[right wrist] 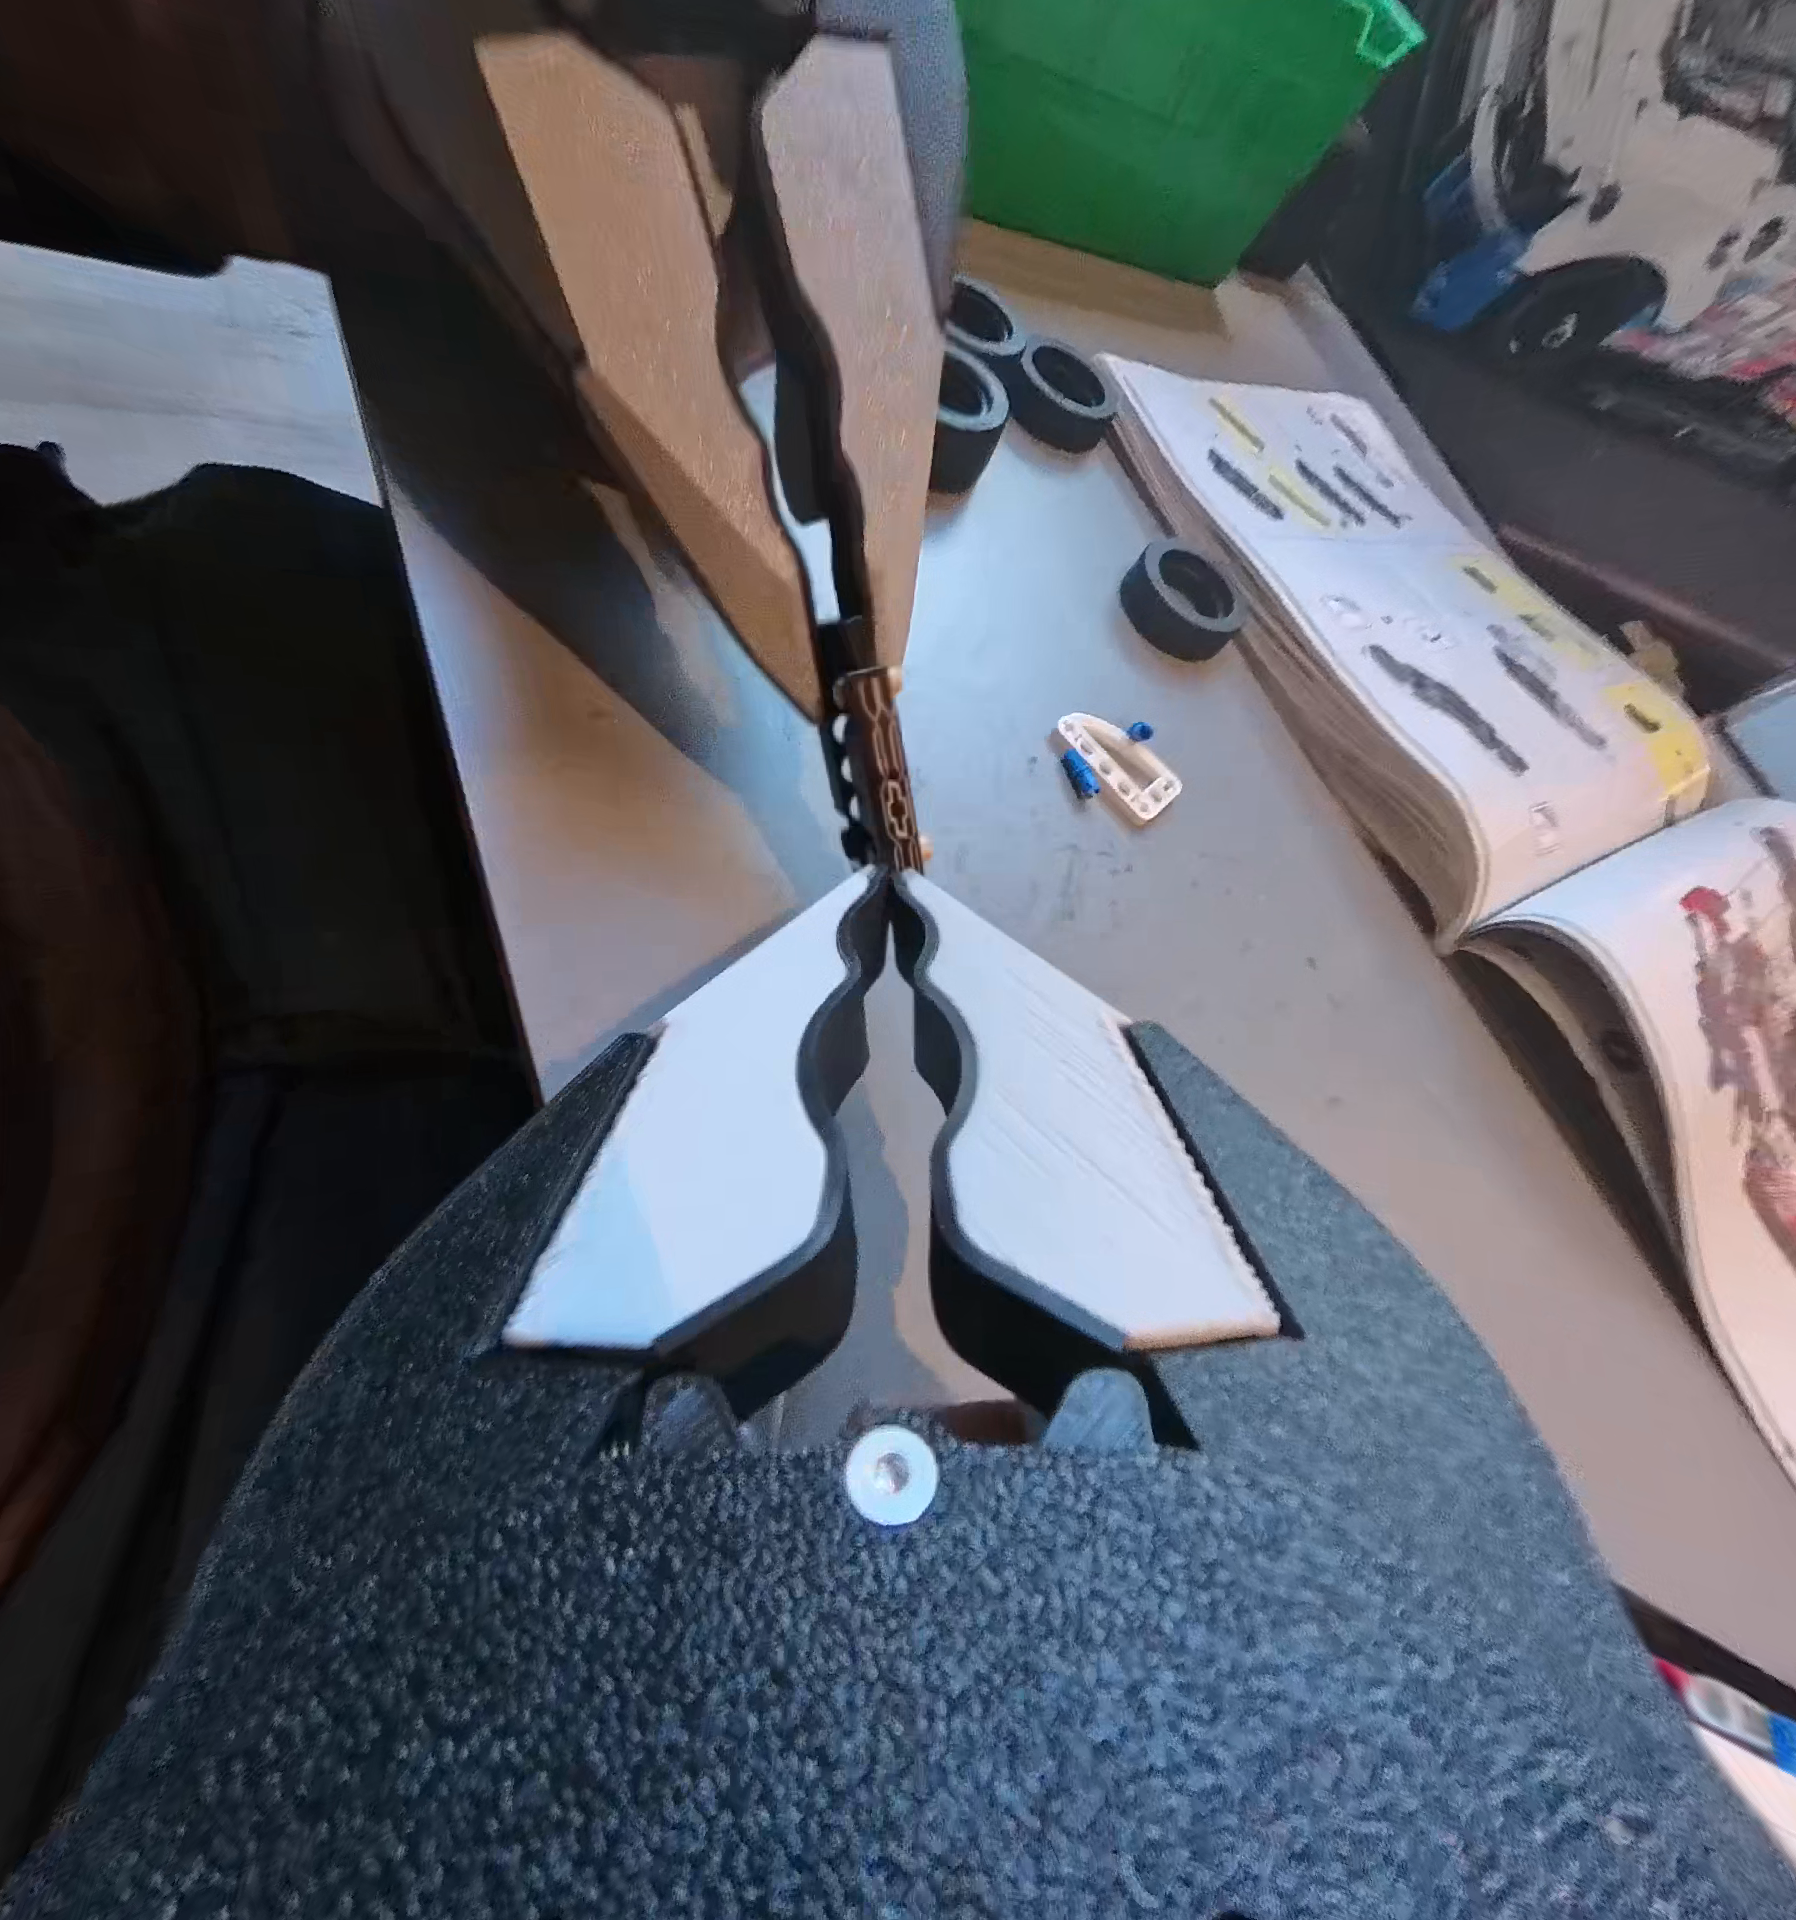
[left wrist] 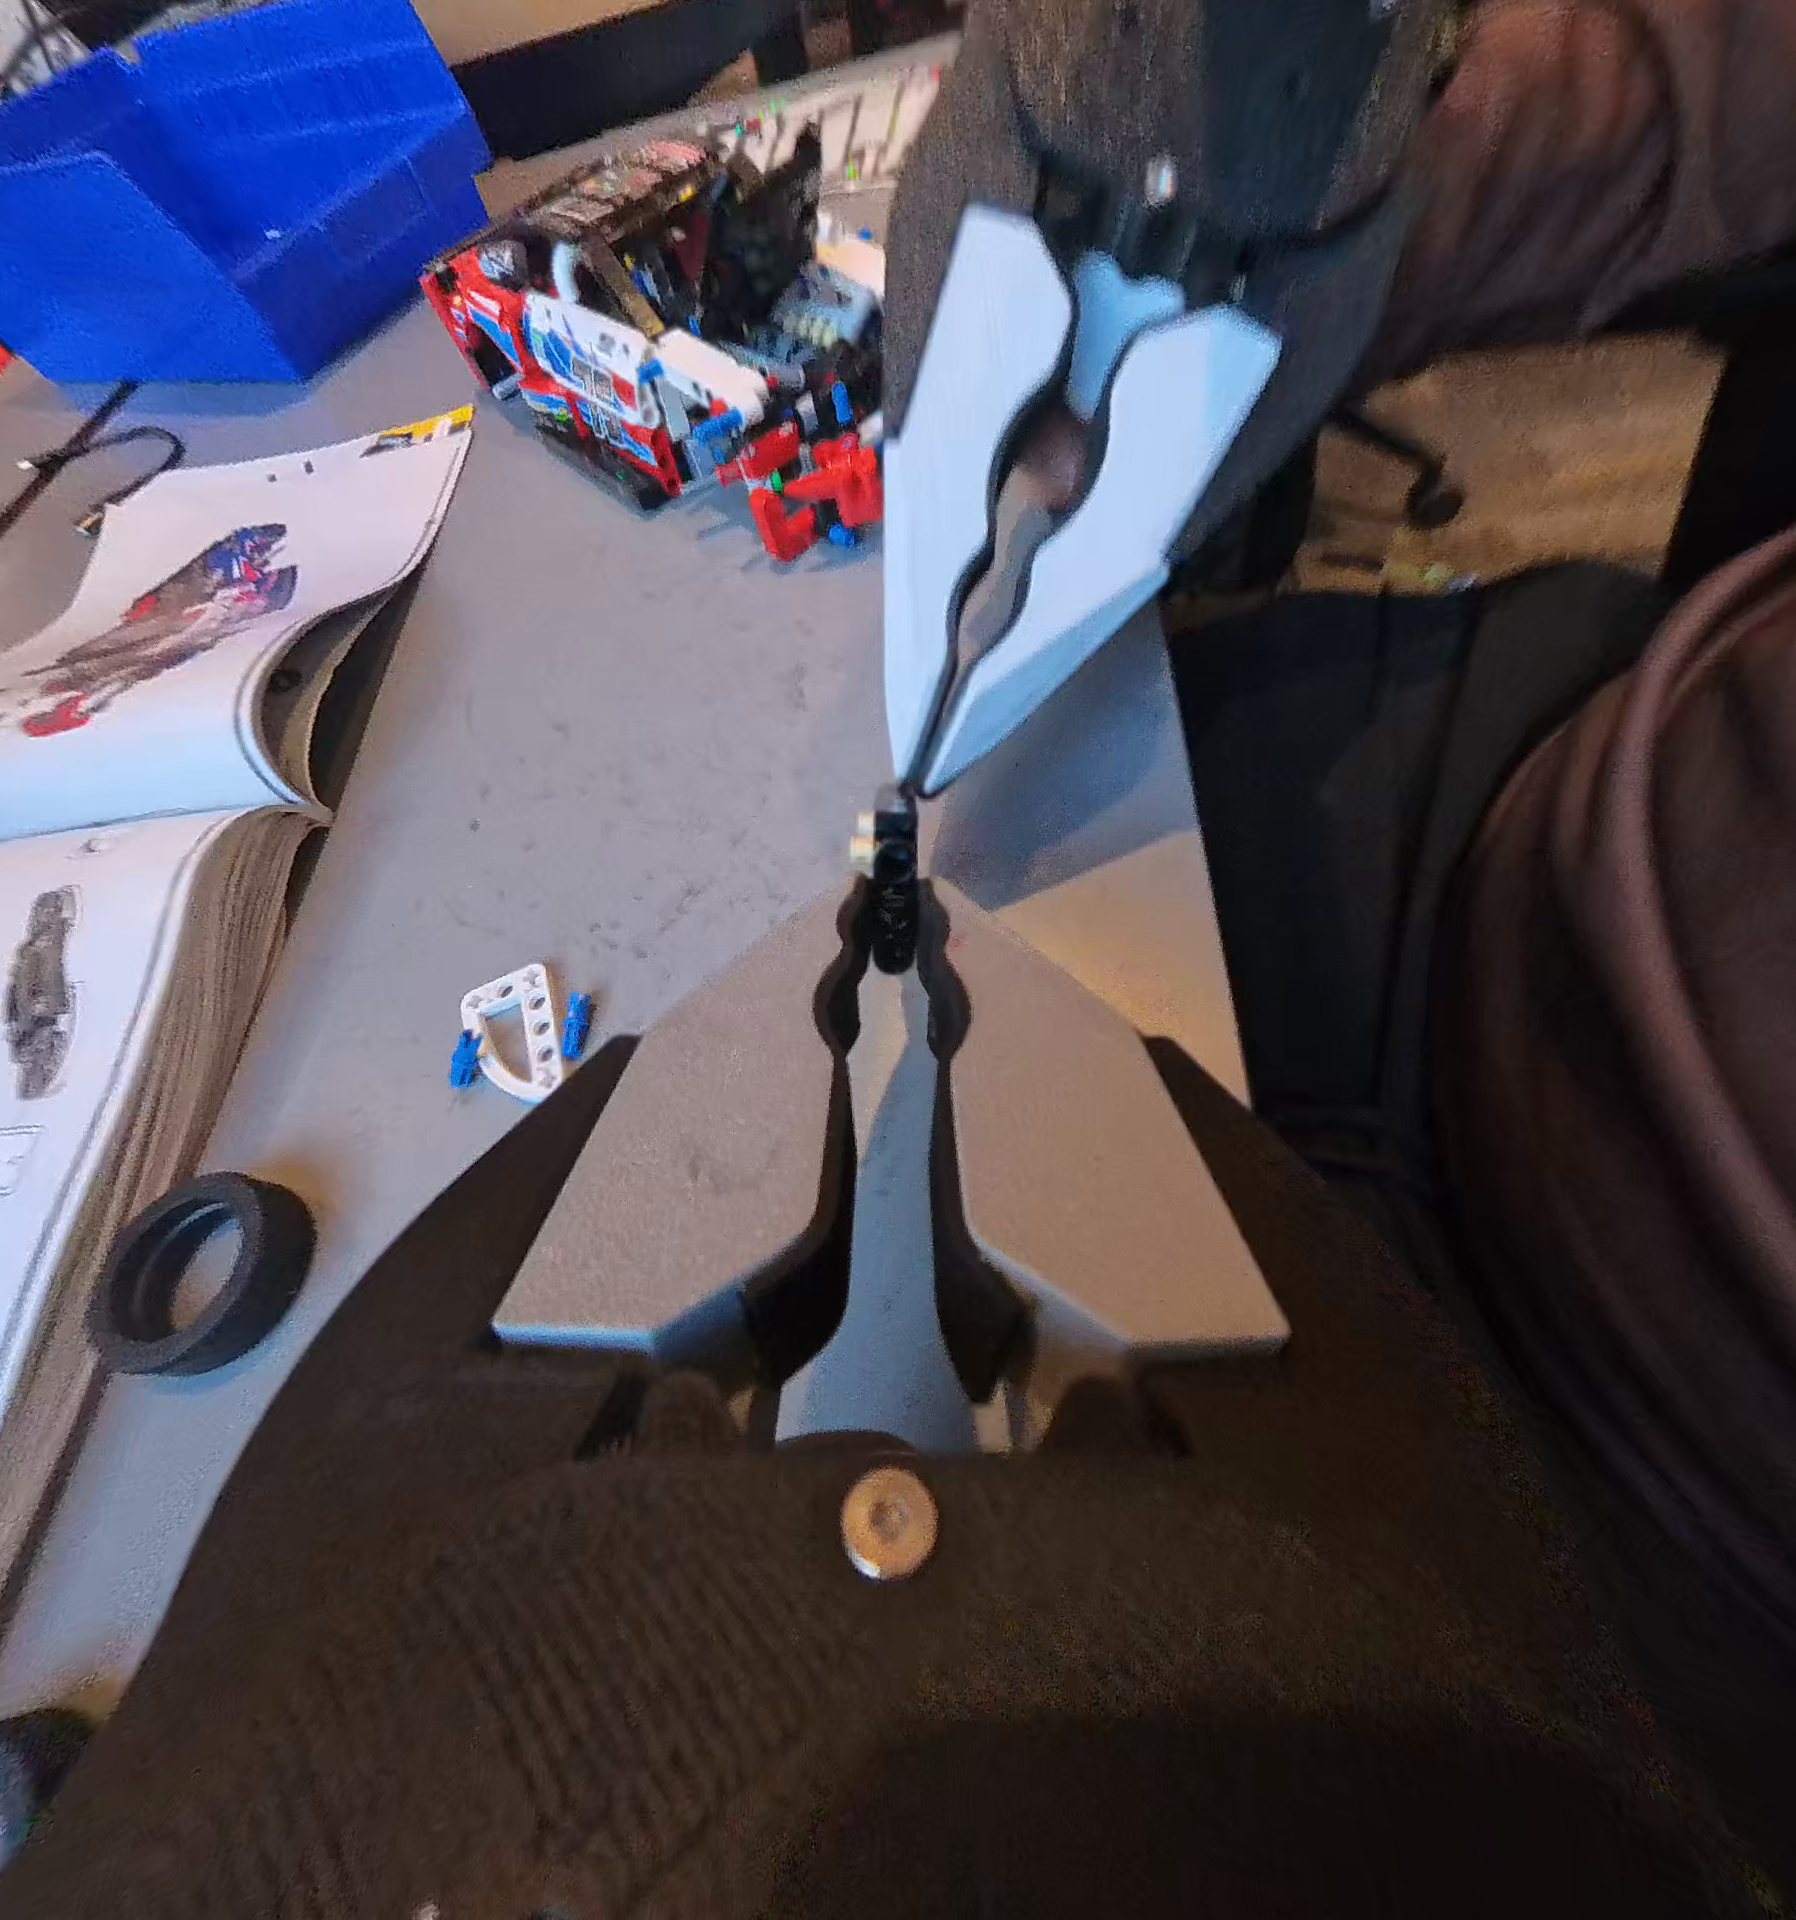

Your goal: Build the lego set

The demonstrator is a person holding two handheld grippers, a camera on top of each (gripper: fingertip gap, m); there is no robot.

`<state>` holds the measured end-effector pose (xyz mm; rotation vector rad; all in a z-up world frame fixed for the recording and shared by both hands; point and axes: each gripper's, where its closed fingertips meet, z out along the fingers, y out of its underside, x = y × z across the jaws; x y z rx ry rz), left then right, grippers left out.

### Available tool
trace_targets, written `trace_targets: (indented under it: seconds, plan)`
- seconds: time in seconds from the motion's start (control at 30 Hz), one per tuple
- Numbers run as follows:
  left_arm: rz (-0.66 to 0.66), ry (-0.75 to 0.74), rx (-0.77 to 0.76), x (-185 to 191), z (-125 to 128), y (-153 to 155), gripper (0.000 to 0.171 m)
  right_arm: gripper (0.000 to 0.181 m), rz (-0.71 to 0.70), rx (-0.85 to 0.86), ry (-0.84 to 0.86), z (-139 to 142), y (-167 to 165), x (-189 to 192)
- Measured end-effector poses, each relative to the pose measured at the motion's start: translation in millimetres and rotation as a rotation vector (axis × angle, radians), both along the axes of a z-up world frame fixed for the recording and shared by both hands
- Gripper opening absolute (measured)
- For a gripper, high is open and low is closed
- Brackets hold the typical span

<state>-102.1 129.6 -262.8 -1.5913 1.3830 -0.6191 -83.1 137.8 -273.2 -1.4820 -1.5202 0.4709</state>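
A small black lego beam [left wrist: 892,857] with a tan pin is held in the air between both grippers, above the table's near edge. My left gripper [left wrist: 892,896], with grey fingers, is shut on its lower end. My right gripper [left wrist: 915,788], with white fingers, comes from above and pinches its upper end. In the right wrist view the right gripper [right wrist: 886,881] is shut on the beam [right wrist: 894,790], which carries a patterned sticker, and the left gripper [right wrist: 863,675] holds the far end. A partly built red, white and blue lego truck [left wrist: 655,364] stands farther back.
A white angled lego piece with blue pins [left wrist: 515,1029] [right wrist: 1122,774] lies on the grey table [left wrist: 613,727]. An open instruction book [left wrist: 146,675] [right wrist: 1393,623] lies beside it. Black tyres [left wrist: 198,1273] [right wrist: 1185,601] lie near the book. Blue bins [left wrist: 208,187] and a green bin [right wrist: 1164,125] stand at the back. The tips of both grippers are at nearly the same place.
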Motion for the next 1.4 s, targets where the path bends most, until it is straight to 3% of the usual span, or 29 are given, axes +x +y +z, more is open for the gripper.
trace_targets:
  seconds: [0.13,0.27,0.4,0.67,0.87,1.07,1.4]
  plan:
    - [0.04,0.073,-0.072,-3.8,-5.7,4.0,0.005,0.019,-0.002,0.023,0.01,8.3,-0.1,-3.4]
    - [-0.004,0.103,-0.106,3.1,-6.3,-9.0,0.005,0.019,0.037,0.07,-0.002,13.4,-9.8,-14.8]
    - [-0.022,0.155,-0.055,4.8,-7.4,-14.6,0.005,0.009,0.08,0.012,0.004,10.2,-19.9,-20.3]
    - [-0.021,0.075,-0.093,4.7,-2.1,-13.7,0.005,0.008,0.093,-0.122,0.096,17.6,-20.0,-21.9]
    - [0.041,-0.086,-0.139,4.0,18.4,-11.1,0.006,0.007,0.09,-0.397,0.294,39.1,-16.0,-23.2]
    - [0.075,-0.261,-0.347,0.8,23.1,-1.4,0.006,0.007,0.02,-0.5,0.375,43.7,-3.7,-27.2]
    - [0.142,-0.464,-0.475,3.5,36.0,11.9,0.006,0.006,-0.002,-0.743,0.555,56.2,11.7,-26.9]
